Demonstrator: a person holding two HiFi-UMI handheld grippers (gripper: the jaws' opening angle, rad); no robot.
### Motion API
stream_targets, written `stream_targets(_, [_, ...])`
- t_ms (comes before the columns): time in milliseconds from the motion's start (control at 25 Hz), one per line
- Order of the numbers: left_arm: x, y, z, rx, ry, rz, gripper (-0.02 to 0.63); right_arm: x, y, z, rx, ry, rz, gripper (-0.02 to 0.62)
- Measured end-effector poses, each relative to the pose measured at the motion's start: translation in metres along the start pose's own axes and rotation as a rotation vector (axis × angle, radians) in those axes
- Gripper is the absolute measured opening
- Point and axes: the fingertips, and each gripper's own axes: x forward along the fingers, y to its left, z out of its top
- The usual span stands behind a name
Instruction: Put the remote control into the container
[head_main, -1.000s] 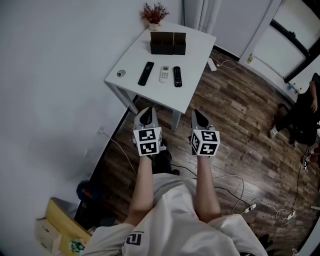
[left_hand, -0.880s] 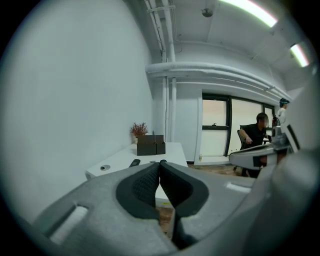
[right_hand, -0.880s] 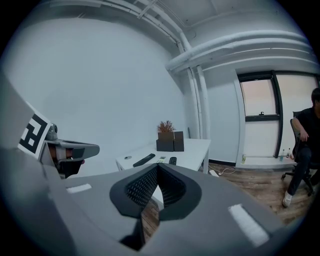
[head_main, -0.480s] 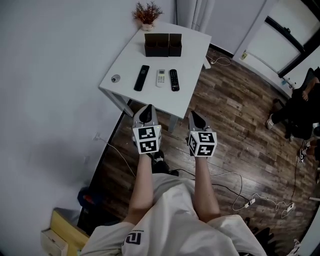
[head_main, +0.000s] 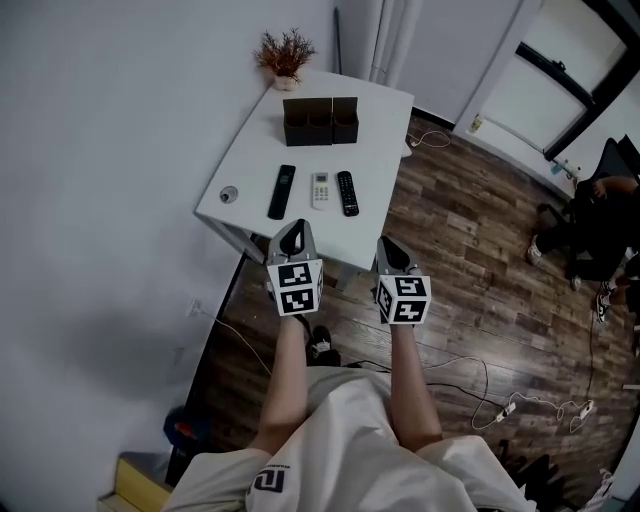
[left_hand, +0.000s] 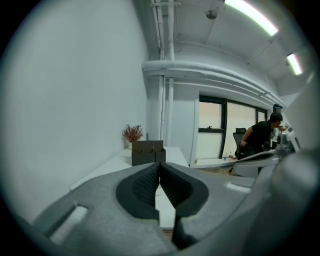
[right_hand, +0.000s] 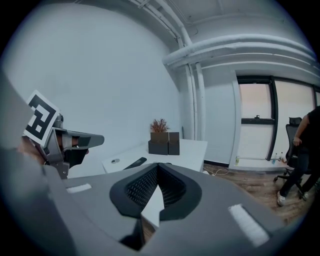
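Three remotes lie in a row on the white table (head_main: 370, 120): a long black remote (head_main: 282, 191) at left, a white remote (head_main: 321, 189) in the middle, a black remote (head_main: 347, 192) at right. Behind them stands the dark compartmented container (head_main: 319, 119) (left_hand: 148, 152) (right_hand: 163, 143). My left gripper (head_main: 293, 234) and right gripper (head_main: 389, 250) hover shut and empty over the floor, just short of the table's near edge. In the right gripper view the long black remote (right_hand: 135, 162) shows past the jaws.
A small potted plant (head_main: 283, 58) stands at the table's far corner, a small round object (head_main: 229, 195) near its left edge. The white wall runs along the left. Cables and a power strip (head_main: 505, 409) lie on the wood floor; a seated person (head_main: 595, 225) is at right.
Both grippers have moved forward toward the table, still shut. The table and remotes now sit closer to the grippers in the head view.
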Motion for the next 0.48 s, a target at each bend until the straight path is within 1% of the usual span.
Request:
stream_targets(160, [0.005, 0.013, -0.003, 0.022, 0.003, -0.019, 0.006, 0.01, -0.002, 0.0, 0.027, -0.016, -0.044, 0.003])
stream_targets(280, [0.005, 0.027, -0.001, 0.026, -0.004, -0.02, 0.006, 0.013, 0.001, 0.002, 0.028, -0.035, -0.072, 0.003])
stream_targets(480, [0.011, 0.039, -0.005, 0.026, 0.006, -0.022, 0.006, 0.02, 0.002, 0.004, 0.021, -0.027, -0.077, 0.003])
